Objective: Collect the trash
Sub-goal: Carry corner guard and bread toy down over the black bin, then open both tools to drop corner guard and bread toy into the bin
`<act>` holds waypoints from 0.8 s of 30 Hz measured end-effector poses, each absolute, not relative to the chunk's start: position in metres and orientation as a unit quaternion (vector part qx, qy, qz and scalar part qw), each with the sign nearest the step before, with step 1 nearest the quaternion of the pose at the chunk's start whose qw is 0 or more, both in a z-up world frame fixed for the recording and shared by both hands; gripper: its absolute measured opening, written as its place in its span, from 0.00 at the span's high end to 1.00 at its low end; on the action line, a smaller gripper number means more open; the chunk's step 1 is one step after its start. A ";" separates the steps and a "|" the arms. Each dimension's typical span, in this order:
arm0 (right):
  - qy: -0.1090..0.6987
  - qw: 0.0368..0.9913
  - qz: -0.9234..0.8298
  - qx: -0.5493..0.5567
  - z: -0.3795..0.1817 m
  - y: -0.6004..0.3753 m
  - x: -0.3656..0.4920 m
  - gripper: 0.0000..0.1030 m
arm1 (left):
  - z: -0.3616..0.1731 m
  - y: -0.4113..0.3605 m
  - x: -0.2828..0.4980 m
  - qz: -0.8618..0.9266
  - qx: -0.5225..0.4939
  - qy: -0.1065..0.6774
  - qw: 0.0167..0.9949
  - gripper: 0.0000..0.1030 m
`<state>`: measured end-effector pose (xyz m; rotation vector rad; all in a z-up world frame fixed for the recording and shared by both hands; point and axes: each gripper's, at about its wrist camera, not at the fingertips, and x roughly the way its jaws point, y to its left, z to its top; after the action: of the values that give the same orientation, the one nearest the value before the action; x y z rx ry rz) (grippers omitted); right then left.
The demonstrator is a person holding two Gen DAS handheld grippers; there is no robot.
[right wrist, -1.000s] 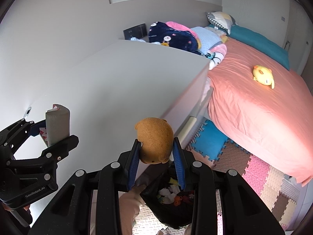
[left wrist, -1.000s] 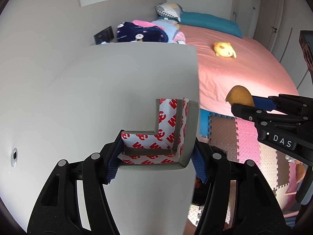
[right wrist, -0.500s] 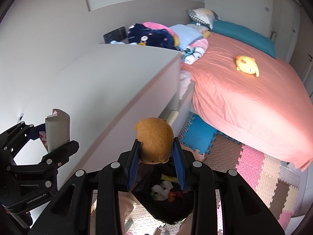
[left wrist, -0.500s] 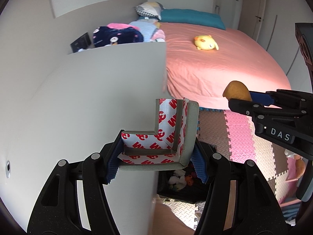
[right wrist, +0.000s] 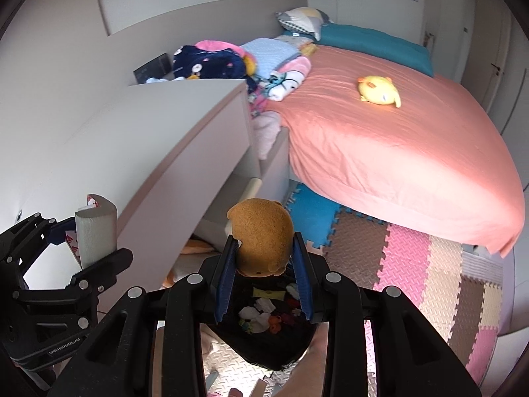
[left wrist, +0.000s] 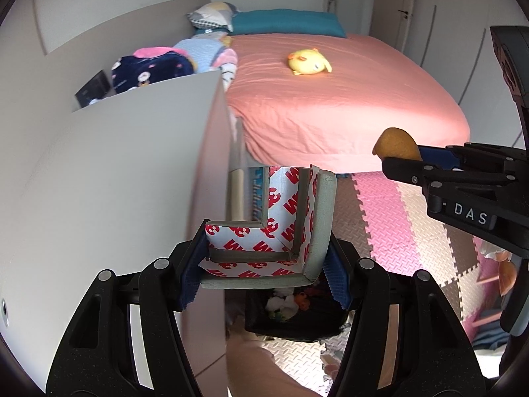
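Here, the left gripper [left wrist: 264, 274] is clamped on a grey L-shaped foam corner guard lined with red-and-white adhesive backing [left wrist: 284, 231], its 2 blue-padded fingers [left wrist: 190, 274] pressing the guard's left and right sides. The guard stands upright at the right edge of a white cabinet top [left wrist: 115, 182]. The right gripper [right wrist: 263, 281] grips a brown fuzzy rounded plush piece [right wrist: 261, 235] between its narrowly spaced blue pads, which touch both sides of the plush. Seen from the left wrist view, that plush pokes out at the far right, well apart from the guard.

Directly below both grippers sits a black trash bag [right wrist: 271, 347], open, holding small white, orange and yellow scraps. It rests on a floor of interlocking foam mats in pink, brown and beige [right wrist: 413, 264]. Farther off, a bed with a salmon-pink sheet [right wrist: 396, 139] carries a yellow plush chick [right wrist: 380, 90] and a teal pillow [right wrist: 373, 44].
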<state>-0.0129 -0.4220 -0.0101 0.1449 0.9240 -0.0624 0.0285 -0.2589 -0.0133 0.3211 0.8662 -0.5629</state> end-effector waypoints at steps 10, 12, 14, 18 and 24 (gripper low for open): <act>0.447 0.889 -0.055 0.077 -0.010 -0.446 -0.021 0.60 | -0.019 -0.286 0.015 -0.300 0.180 0.417 0.839 0.33; 0.444 0.891 -0.065 0.076 -0.010 -0.448 -0.020 0.26 | -0.019 -0.285 0.014 -0.292 0.185 0.418 0.840 0.07; 0.436 0.894 -0.076 0.075 -0.009 -0.450 -0.019 0.24 | -0.017 -0.283 0.011 -0.286 0.190 0.410 0.845 0.06; 0.431 0.895 -0.086 0.077 -0.008 -0.454 -0.019 0.16 | -0.018 -0.282 0.011 -0.276 0.198 0.413 0.845 0.06; 0.429 0.896 -0.088 0.076 -0.007 -0.456 -0.021 0.15 | -0.020 -0.279 0.015 -0.270 0.195 0.419 0.845 0.06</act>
<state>-0.0206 -0.4563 -0.0066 0.1584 0.8897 -0.1815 0.0148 -0.2786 -0.0198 0.4106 0.8843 -0.5691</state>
